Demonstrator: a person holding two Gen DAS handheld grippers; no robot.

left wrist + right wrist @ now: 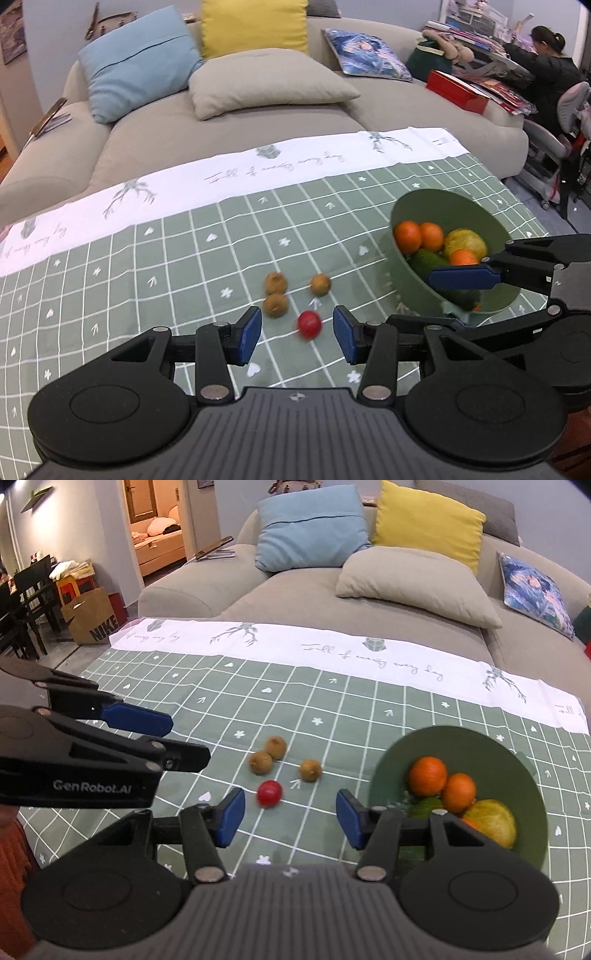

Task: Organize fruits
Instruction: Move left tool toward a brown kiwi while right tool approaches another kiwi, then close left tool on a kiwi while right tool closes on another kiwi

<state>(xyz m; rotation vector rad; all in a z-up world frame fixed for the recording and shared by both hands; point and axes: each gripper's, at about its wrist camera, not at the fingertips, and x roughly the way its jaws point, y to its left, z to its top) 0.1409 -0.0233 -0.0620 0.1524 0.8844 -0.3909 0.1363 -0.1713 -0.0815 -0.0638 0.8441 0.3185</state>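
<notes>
A small red fruit lies on the green checked tablecloth, with three brown kiwis just beyond it. To the right stands a green bowl that holds oranges, a yellow fruit and something dark green. My left gripper hovers open above the cloth, short of the red fruit. My right gripper is open too, close to the bowl's near rim, with nothing between its pads.
A beige sofa with blue, yellow and beige cushions runs along the table's far edge. A person sits at a cluttered desk at the far right. A paper bag and dark chairs stand on the floor to the left.
</notes>
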